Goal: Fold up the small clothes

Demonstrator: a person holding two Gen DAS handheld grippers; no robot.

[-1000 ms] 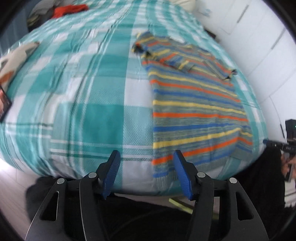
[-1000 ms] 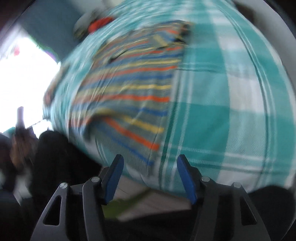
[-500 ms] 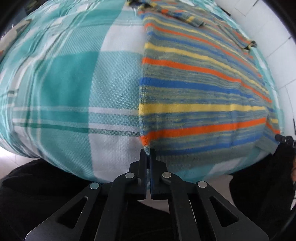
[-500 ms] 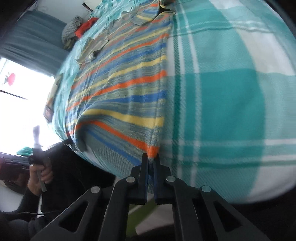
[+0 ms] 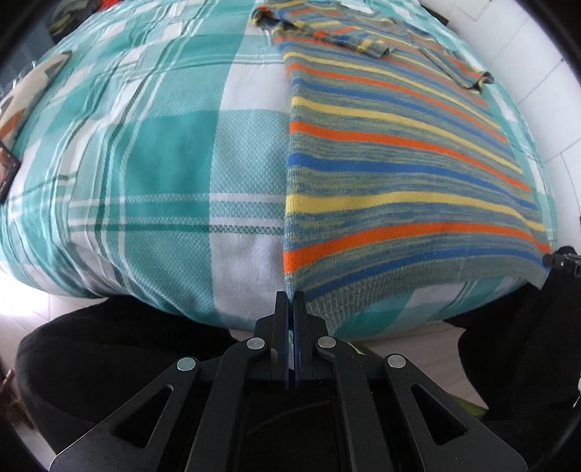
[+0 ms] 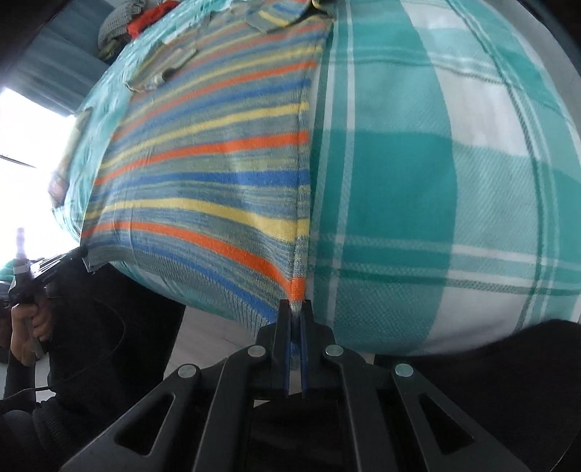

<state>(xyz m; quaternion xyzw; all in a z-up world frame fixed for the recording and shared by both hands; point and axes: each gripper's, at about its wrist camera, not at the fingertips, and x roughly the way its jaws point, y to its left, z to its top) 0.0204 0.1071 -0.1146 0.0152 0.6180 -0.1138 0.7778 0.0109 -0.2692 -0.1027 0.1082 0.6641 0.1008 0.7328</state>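
Left gripper (image 5: 290, 301): jaws clenched on the near hem corner of the striped sweater (image 5: 392, 170), at the garment's left edge where it hangs over the near edge of the bed (image 5: 152, 174). Right gripper (image 6: 295, 308): jaws likewise clenched on the opposite hem corner of the same sweater (image 6: 218, 174), at its right edge, also at the near edge of the bed (image 6: 417, 181). The sweater, banded in orange, yellow, blue and grey-green, lies flat on the bed's teal-and-white checked cover, hem toward the near edge and collar toward the far edge; its sleeves (image 5: 348, 36) are folded across the upper body. In the right wrist view, the person's left hand (image 6: 27, 319) appears at the left margin, gripping the handle of the other tool. Beyond the sweater, near the far corner of the bed, lie a red cloth (image 6: 147, 20) and a grey bundle (image 6: 114, 31). Dark trousers (image 5: 120, 363) fill the foreground beneath both grippers.
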